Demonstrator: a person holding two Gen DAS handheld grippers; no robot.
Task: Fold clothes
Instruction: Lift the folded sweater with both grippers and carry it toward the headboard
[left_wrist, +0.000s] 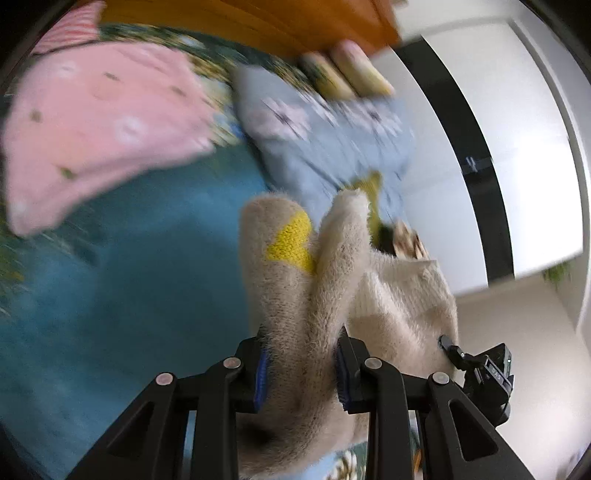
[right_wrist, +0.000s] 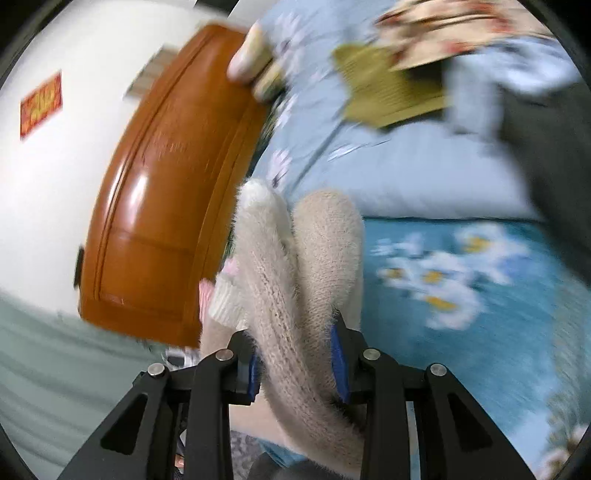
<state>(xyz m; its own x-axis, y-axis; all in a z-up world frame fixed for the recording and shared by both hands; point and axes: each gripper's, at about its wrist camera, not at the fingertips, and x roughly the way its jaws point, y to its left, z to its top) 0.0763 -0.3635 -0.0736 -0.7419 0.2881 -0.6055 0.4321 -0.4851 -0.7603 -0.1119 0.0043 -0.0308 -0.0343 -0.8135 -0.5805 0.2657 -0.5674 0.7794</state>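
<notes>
A fuzzy beige knit sweater (left_wrist: 295, 295) with a yellow patch is bunched between the fingers of my left gripper (left_wrist: 301, 373), which is shut on it and holds it above the blue bed cover (left_wrist: 147, 295). The same beige sweater (right_wrist: 317, 258) also fills my right gripper (right_wrist: 297, 369), which is shut on a fold of it. The other gripper (left_wrist: 480, 365) shows at the sweater's right edge in the left wrist view. Both views are blurred.
A pink spotted garment (left_wrist: 99, 122) and a light blue floral pillow (left_wrist: 332, 136) lie on the bed. An orange wooden headboard (right_wrist: 166, 203) stands by the white wall. An olive cloth (right_wrist: 388, 92) and a patterned cloth (right_wrist: 443, 29) lie beyond the pillow.
</notes>
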